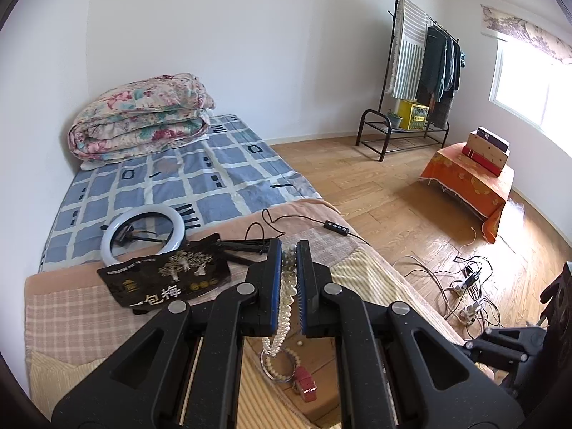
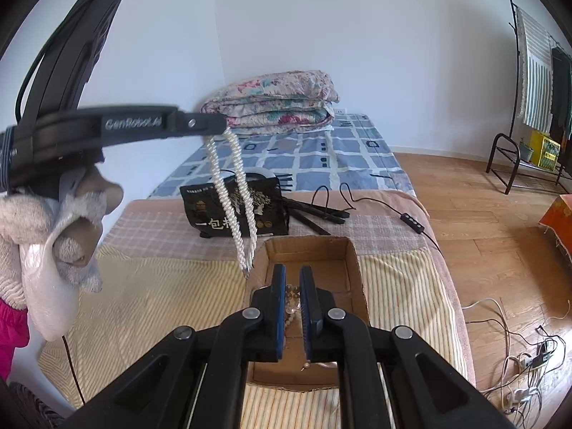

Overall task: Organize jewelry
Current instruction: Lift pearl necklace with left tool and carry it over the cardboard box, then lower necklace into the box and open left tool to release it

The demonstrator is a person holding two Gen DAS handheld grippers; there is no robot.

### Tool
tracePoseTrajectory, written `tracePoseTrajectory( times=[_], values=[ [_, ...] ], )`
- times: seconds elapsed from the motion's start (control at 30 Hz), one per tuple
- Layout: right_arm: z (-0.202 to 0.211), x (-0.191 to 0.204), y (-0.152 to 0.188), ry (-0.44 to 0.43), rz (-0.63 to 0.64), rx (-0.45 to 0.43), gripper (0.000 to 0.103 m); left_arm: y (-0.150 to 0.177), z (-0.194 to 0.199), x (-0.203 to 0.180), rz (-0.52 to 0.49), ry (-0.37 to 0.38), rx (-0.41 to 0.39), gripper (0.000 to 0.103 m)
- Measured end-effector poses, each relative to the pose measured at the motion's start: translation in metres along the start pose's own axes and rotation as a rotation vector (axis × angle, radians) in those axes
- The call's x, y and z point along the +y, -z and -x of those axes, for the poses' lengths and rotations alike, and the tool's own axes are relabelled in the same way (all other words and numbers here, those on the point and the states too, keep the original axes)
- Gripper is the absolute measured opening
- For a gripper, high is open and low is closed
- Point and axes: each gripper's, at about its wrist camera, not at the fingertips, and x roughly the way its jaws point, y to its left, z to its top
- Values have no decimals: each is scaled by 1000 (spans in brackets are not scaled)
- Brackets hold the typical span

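Observation:
My left gripper (image 1: 289,250) is shut on a white pearl necklace (image 1: 286,307), whose doubled strand hangs down between the fingers. In the right wrist view the left gripper (image 2: 221,128) is up on the left, and the pearl necklace (image 2: 232,196) dangles to just left of the open cardboard box (image 2: 304,241). My right gripper (image 2: 292,279) is over the box, shut on a pale bead bracelet (image 2: 291,300). On the box floor lie another bead bracelet (image 1: 282,368) and a small red item (image 1: 305,384).
The box stands on a bed with striped and plaid covers. Behind it are a black snack bag (image 2: 236,211), a ring light (image 1: 143,236), tripod legs (image 2: 314,214) and a cable controller (image 2: 413,221). A folded quilt (image 1: 143,118) is at the far end. Cables (image 1: 472,286) litter the wooden floor.

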Motion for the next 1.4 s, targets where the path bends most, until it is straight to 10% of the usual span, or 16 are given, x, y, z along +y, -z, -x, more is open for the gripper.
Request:
tracePoseTrajectory(
  times=[1.4],
  values=[
    [-81,-22,53,10,-70,135,6,31,-114,3,76,-6,145,6]
  ],
)
